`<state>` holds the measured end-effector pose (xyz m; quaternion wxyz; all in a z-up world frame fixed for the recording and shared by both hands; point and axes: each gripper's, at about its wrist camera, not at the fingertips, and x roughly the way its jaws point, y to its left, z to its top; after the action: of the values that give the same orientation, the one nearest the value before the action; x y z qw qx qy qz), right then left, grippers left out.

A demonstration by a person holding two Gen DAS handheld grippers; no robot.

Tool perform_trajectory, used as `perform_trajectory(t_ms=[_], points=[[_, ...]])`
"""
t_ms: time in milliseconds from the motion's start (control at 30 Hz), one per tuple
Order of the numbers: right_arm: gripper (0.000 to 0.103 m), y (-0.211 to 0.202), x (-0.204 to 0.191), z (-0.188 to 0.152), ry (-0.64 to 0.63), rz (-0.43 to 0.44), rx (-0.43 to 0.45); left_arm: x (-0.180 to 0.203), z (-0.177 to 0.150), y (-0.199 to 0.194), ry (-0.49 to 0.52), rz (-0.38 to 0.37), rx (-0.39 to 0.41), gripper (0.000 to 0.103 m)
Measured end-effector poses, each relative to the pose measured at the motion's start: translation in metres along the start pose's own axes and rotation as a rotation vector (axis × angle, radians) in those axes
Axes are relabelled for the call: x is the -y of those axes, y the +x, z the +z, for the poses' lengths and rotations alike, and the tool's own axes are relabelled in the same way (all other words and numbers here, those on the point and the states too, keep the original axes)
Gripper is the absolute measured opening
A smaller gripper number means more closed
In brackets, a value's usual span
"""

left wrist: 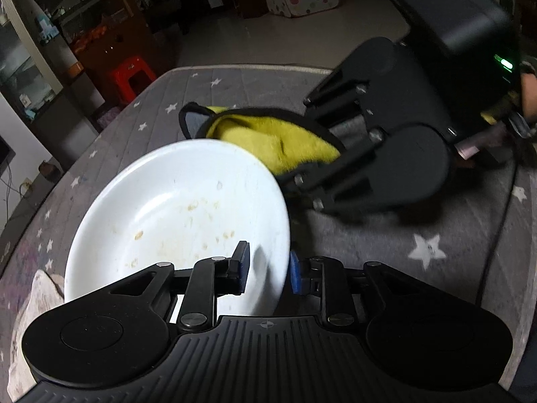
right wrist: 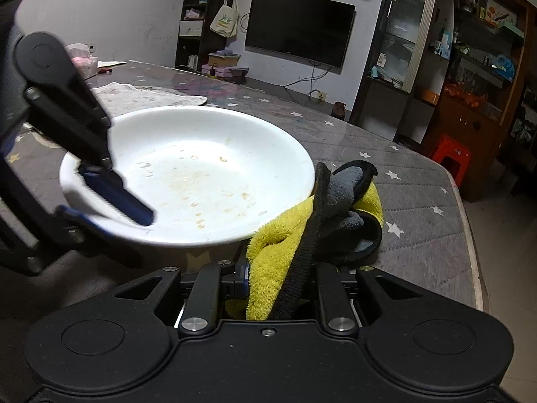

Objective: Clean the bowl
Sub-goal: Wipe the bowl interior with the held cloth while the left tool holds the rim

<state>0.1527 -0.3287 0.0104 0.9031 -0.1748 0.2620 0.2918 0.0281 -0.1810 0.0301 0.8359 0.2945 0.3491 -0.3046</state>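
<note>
The left gripper (left wrist: pixel 268 270) has its jaws straddling the near rim of the shallow white ceramic bowl (left wrist: pixel 174 221), one blue pad inside the bowl and one outside; a gap shows between the pads and the rim, so the jaws stand slightly apart and are not pressing. In the right wrist view this gripper reaches in from the left, angled steeply down over the bowl's edge, and the rim there looks lifted off the tabletop (right wrist: pixel 419 221), though blur makes it hard to be sure. The right gripper (right wrist: pixel 278 288) has its jaws clamped together on a yellow and grey microfibre cloth with black edging (right wrist: pixel 268 255), which bunches up out of them and touches the bowl's right rim. It points forward and downward at a shallower angle. The bowl, flecked with brownish food residue, sits on the grey star-patterned tabletop between both grippers. A crumpled pale rag (right wrist: pixel 141 95) lies beyond the bowl.
</note>
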Motion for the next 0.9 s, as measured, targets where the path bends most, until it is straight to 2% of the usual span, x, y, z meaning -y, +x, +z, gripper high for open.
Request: perform_trajectory(t_ms=[133,200,500,900], points=[[0.019,-0.007,-0.006,-0.003,-0.006,0.009,0.001,-0.004,0.004,0.008,-0.005,-0.007,-0.002,0.026],[0.019,-0.011,-0.008,-0.005,-0.009,0.015,0.001,-0.009,0.006,0.013,-0.007,-0.021,-0.002,0.021],[0.019,-0.031,-0.021,-0.012,-0.039,0.063,0.0,-0.016,-0.001,0.02,0.036,-0.052,0.016,0.02],[0.019,-0.016,-0.015,-0.001,-0.047,0.078,0.012,-0.021,-0.012,0.016,0.063,-0.087,0.015,0.02]])
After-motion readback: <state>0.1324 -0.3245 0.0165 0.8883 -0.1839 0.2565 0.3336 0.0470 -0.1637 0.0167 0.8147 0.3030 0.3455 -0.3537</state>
